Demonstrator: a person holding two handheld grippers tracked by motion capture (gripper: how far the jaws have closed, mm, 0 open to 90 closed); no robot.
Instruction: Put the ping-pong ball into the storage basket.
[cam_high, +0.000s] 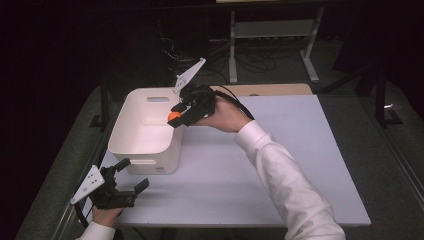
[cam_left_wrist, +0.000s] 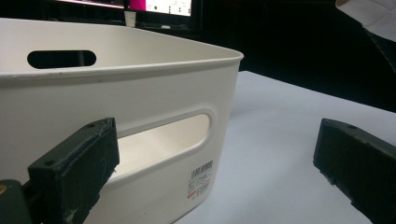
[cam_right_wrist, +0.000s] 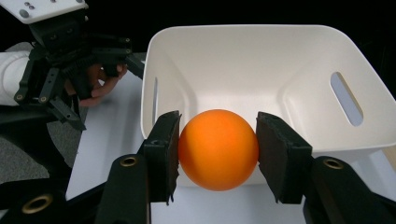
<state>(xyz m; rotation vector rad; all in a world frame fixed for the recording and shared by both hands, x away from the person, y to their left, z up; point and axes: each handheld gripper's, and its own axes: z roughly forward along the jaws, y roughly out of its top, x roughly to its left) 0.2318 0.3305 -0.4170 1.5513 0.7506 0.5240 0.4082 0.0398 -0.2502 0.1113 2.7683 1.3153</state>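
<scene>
An orange ball (cam_right_wrist: 218, 149) sits clamped between the two black jaws of my right gripper (cam_right_wrist: 218, 151), which is shut on it. In the high view the right gripper (cam_high: 176, 117) holds the ball (cam_high: 173, 116) just over the right rim of a white plastic bin (cam_high: 145, 145) with handle slots. The bin's inside (cam_right_wrist: 261, 79) looks bare. My left gripper (cam_high: 131, 175) rests at the table's front left corner, open, with nothing between its jaws. In the left gripper view its jaws frame the bin's near wall (cam_left_wrist: 154, 107) and handle slot.
The bin stands on the left part of a white table (cam_high: 280, 165). A wooden board (cam_high: 270, 90) lies at the table's far edge. Dark floor, cables and a metal stand (cam_high: 272, 30) lie behind. The right sleeve (cam_high: 285, 180) crosses the table's middle.
</scene>
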